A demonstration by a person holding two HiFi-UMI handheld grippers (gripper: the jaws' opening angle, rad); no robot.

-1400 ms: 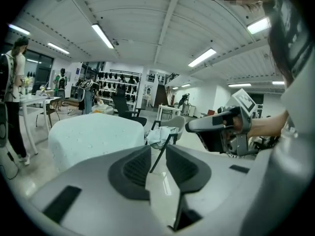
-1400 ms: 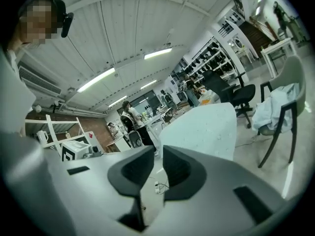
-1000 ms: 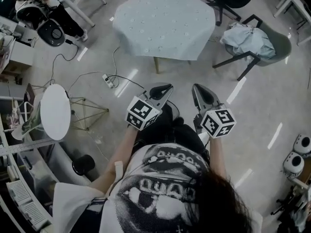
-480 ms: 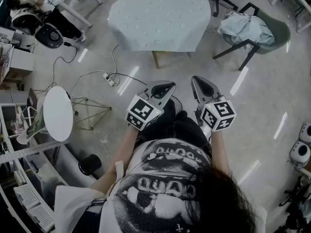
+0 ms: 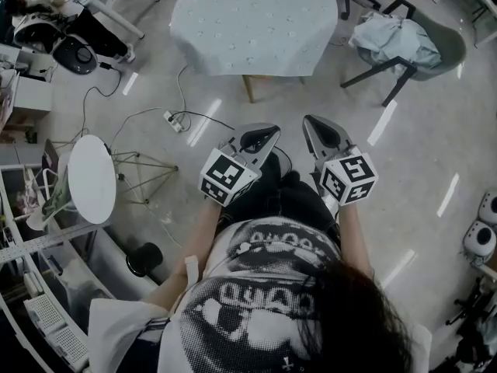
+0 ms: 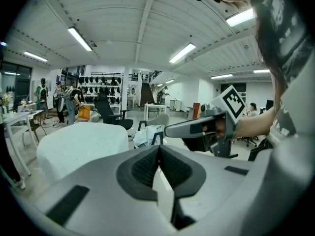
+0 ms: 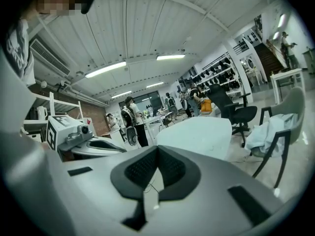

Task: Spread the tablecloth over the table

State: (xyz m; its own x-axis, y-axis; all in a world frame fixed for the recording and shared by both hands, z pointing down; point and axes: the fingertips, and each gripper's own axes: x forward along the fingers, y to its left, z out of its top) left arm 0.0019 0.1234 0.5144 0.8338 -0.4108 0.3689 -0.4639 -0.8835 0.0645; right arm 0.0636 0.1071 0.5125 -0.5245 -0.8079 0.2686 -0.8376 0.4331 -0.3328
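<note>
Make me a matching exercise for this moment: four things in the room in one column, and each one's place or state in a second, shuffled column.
Things
1. tablecloth
2. chair
3. round white stand
4. power strip

Place or state
A. lies on the floor among cables
B. covers the table straight ahead
C. carries a crumpled pale cloth
D. stands at the head view's left, on wire legs

Pairs: 1-B, 2-C, 3-D, 4-A
</note>
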